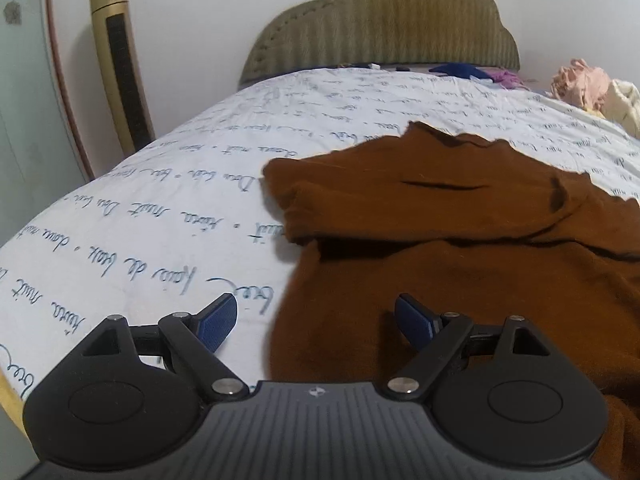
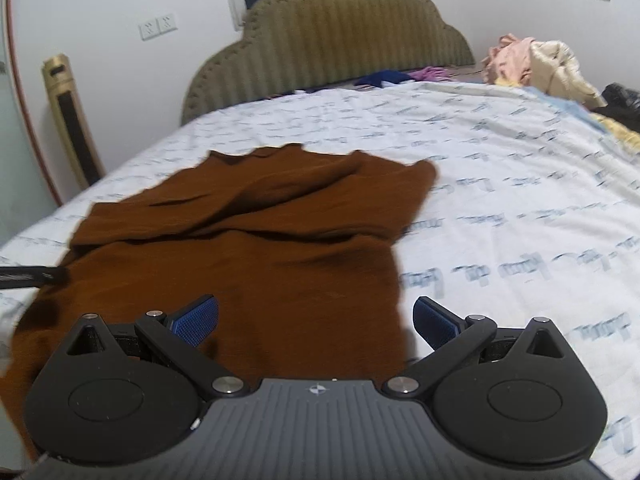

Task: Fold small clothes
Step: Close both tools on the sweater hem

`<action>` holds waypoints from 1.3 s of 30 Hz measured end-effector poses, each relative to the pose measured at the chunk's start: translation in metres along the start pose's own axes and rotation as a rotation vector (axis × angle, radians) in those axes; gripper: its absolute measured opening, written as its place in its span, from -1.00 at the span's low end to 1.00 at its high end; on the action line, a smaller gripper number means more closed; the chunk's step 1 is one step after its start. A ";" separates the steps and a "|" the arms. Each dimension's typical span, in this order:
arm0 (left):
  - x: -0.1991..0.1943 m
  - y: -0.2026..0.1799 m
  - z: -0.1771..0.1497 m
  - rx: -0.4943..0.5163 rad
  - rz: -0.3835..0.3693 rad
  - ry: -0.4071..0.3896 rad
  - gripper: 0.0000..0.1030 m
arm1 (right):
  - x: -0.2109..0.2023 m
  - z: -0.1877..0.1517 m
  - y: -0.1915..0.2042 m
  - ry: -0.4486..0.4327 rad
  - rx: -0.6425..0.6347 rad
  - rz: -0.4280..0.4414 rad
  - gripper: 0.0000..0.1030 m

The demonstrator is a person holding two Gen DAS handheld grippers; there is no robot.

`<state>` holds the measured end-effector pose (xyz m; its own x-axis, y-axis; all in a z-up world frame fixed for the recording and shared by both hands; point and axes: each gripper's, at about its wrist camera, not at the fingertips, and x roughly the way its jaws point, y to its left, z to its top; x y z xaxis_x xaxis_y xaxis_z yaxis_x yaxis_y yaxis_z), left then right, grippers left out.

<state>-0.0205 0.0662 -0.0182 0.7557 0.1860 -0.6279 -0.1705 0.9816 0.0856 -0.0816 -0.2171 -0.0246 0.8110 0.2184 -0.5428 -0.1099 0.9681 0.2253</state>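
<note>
A small brown knit sweater (image 1: 460, 248) lies flat on the white bed sheet (image 1: 160, 200), its sleeves folded across the body near the neck. My left gripper (image 1: 316, 322) is open and empty, hovering over the sweater's left edge near the hem. In the right wrist view the sweater (image 2: 256, 248) fills the left half. My right gripper (image 2: 316, 320) is open and empty over the sweater's right edge. A dark part of the left gripper (image 2: 32, 276) shows at the far left.
The sheet (image 2: 520, 200) carries handwritten-style print. A padded olive headboard (image 1: 384, 28) stands at the far end. A pile of pink and cream clothes (image 2: 532, 64) and blue and purple items (image 2: 400, 76) lie near the headboard. A gold tower fan (image 1: 120, 64) stands left of the bed.
</note>
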 end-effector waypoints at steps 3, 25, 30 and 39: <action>0.001 -0.007 -0.002 -0.059 0.026 -0.024 0.68 | 0.001 -0.002 0.008 -0.008 0.003 0.053 0.98; 0.000 0.072 -0.024 0.041 -0.341 0.181 0.68 | -0.015 -0.007 -0.022 0.190 -0.133 0.033 0.81; -0.003 0.057 -0.024 0.081 -0.334 0.177 -0.02 | -0.017 -0.015 -0.012 0.202 -0.166 0.089 0.21; -0.023 0.051 0.001 0.067 -0.385 0.139 -0.89 | -0.027 0.009 -0.011 0.131 -0.051 0.245 -0.63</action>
<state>-0.0458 0.1121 0.0016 0.6631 -0.1980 -0.7218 0.1525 0.9799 -0.1287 -0.0973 -0.2349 -0.0055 0.6758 0.4575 -0.5780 -0.3248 0.8887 0.3237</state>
